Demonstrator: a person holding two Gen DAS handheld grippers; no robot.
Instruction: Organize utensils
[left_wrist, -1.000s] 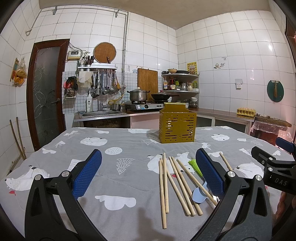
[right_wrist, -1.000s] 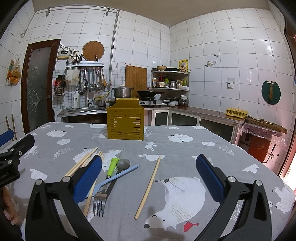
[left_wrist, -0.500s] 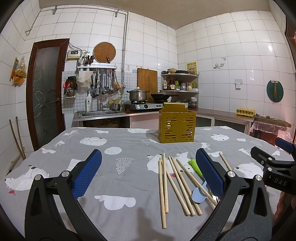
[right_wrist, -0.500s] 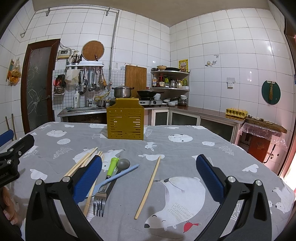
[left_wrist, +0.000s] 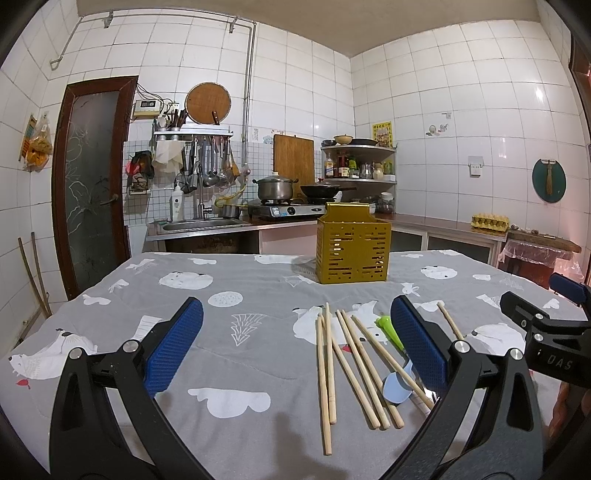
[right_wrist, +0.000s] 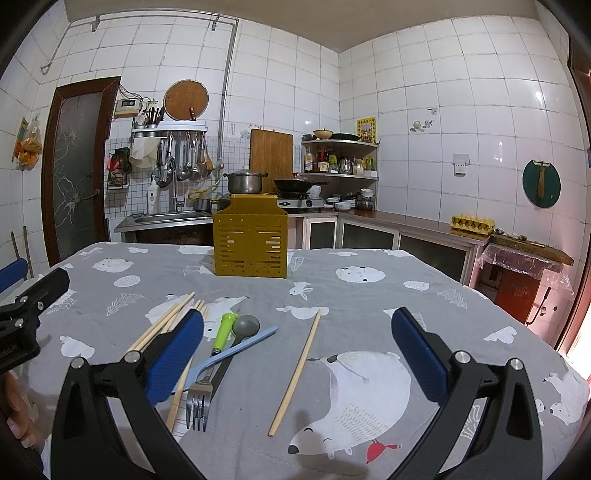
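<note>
A yellow perforated utensil holder (left_wrist: 352, 248) stands upright at the far middle of the table; it also shows in the right wrist view (right_wrist: 250, 241). Several wooden chopsticks (left_wrist: 345, 363) lie loose on the cloth between my left gripper's fingers. My left gripper (left_wrist: 295, 347) is open and empty above them. In the right wrist view a single chopstick (right_wrist: 296, 371) lies between the fingers of my right gripper (right_wrist: 297, 350), which is open and empty. A fork (right_wrist: 199, 397), a blue spoon (right_wrist: 236, 349), a grey spoon (right_wrist: 243, 326) and a green-handled utensil (right_wrist: 223, 332) lie by its left finger.
The table wears a grey cloth with white animal prints (left_wrist: 184, 280). Behind it are a kitchen counter with sink (left_wrist: 199, 225), stove and pots (left_wrist: 277, 188). A door (left_wrist: 92, 177) is at the left. The other gripper (left_wrist: 546, 343) shows at the right edge.
</note>
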